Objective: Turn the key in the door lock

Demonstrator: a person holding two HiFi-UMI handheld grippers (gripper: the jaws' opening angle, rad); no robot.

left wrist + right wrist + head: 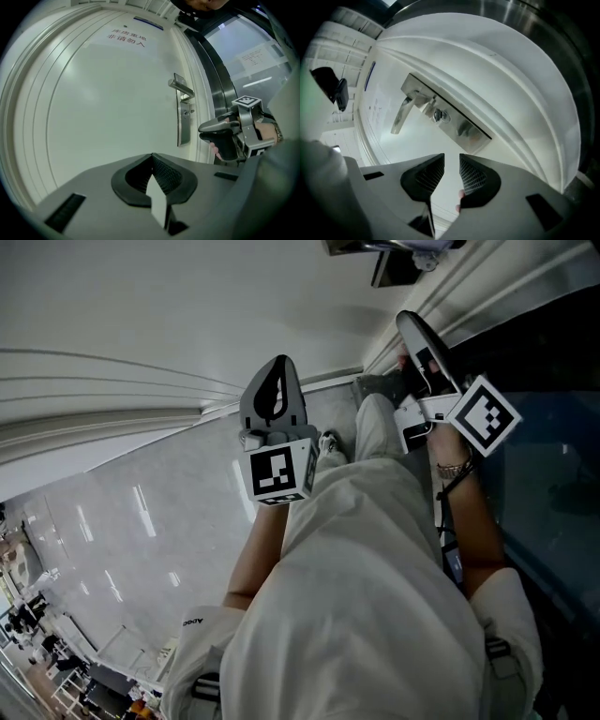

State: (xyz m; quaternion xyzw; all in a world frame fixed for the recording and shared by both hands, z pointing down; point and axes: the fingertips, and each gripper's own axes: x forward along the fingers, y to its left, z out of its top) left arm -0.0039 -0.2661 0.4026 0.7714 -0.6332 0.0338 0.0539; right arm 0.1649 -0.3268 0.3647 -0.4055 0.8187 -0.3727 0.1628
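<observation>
- The left gripper (151, 160) is held level, back from the door (103, 103), its jaws closed together on nothing.
- The key (438, 114) is seen, it seems, in the lock (457, 123) below the handle (404, 112), sticking outward.
- The right gripper (451, 164), the nearer one, is held level and rolled, its jaws slightly apart and empty, with the key ahead and clear of them.

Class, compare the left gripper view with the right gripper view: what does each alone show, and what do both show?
Left only: the right gripper seen from outside with its marker cube, and the left gripper, shut. Right only: the right gripper's own jaws apart, nothing between them. Both: the white door, lever handle, lock plate and key.
</observation>
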